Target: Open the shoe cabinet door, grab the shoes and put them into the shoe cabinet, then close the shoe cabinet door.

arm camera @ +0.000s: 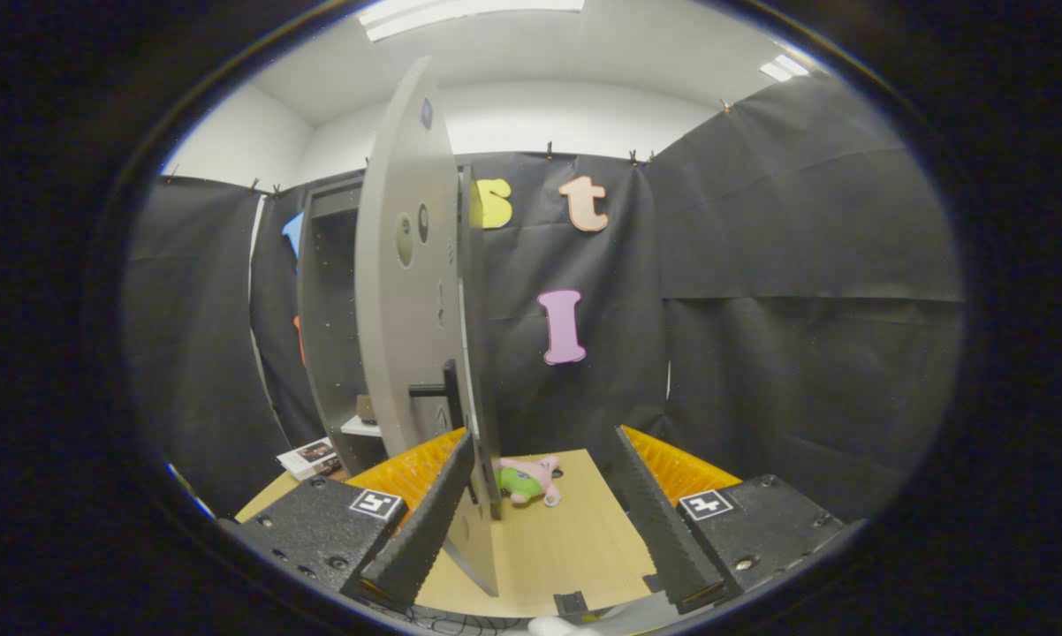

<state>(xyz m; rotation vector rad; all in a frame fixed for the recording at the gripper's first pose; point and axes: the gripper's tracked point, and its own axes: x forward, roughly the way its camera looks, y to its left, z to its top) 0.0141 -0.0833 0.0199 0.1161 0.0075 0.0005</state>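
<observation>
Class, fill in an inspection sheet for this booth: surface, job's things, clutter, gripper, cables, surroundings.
Surface: light wooden tabletop, bare ahead of the fingers.
Job's things: shoe cabinet stands open; its door is swung out edge-on, black handle facing the gripper. A pink and green shoe lies on the tabletop beyond the door.
Clutter: a booklet beside the cabinet's base.
Gripper: gripper open, one finger against the door's edge, holding nothing.
Cables: dark wires below the fingers.
Surroundings: black cloth wall, white ceiling with lights.

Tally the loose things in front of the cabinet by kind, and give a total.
Plush toy on the table, beyond the open gripper: 1
Booklet beside the cabinet, its door open: 1
Total: 2
</observation>
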